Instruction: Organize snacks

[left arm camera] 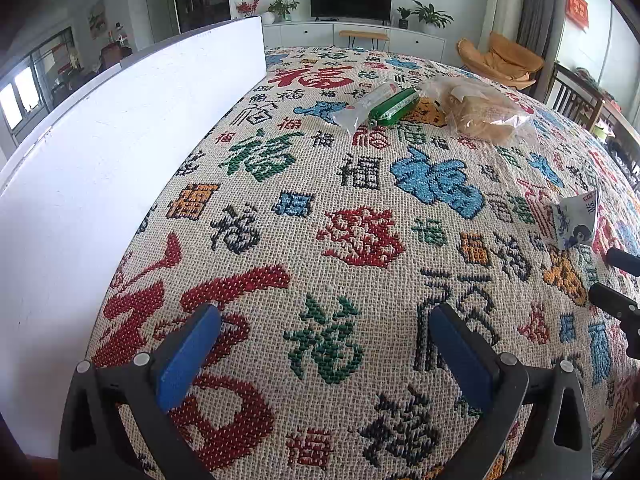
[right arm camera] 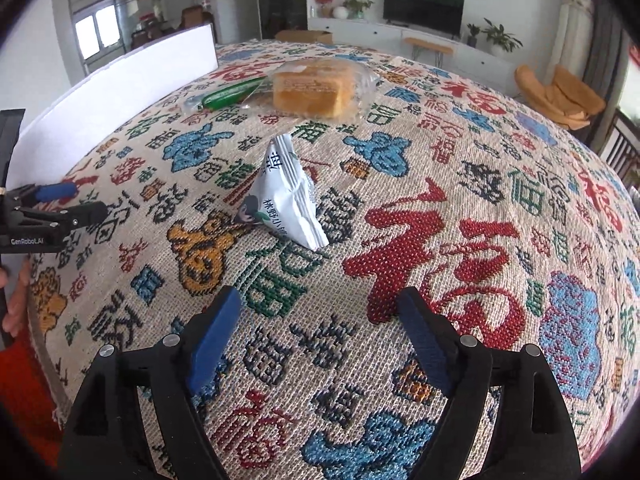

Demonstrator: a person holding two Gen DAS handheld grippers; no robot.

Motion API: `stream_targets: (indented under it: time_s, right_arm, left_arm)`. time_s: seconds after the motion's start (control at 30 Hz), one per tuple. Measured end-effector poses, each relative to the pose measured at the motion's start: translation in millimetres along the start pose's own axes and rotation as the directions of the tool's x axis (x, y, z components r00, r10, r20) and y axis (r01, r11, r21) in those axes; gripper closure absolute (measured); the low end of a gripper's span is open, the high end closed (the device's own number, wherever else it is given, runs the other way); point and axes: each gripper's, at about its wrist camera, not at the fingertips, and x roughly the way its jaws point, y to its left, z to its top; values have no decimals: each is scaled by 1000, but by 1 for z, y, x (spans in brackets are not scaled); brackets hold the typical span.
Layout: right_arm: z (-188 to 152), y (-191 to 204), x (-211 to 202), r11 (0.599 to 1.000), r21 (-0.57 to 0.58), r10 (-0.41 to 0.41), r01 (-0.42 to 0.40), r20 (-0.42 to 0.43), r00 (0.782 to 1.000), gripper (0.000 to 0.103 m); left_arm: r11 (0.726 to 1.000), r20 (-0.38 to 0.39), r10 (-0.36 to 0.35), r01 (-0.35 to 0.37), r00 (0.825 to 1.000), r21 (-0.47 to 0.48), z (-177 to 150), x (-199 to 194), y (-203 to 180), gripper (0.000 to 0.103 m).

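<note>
My right gripper (right arm camera: 318, 320) is wide open and empty; the white packet (right arm camera: 286, 196) lies just beyond it, slightly left, nearer than my left gripper (right arm camera: 86, 204).

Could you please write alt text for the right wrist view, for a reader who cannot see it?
The open, empty right gripper points at a white snack packet on a patterned tablecloth. Farther back lie a wrapped cake and a green stick snack; the left gripper shows at the left edge.
</note>
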Motion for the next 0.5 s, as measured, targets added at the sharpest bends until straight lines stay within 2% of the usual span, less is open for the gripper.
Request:
stream_targets:
  time_s: [0.5]
  right_arm:
    - [0,0,1,1000,3,-2,2,-3,1000,16]
  left_arm:
    - [1000,-1,-1,1,1000,0,0,-1,0,0]
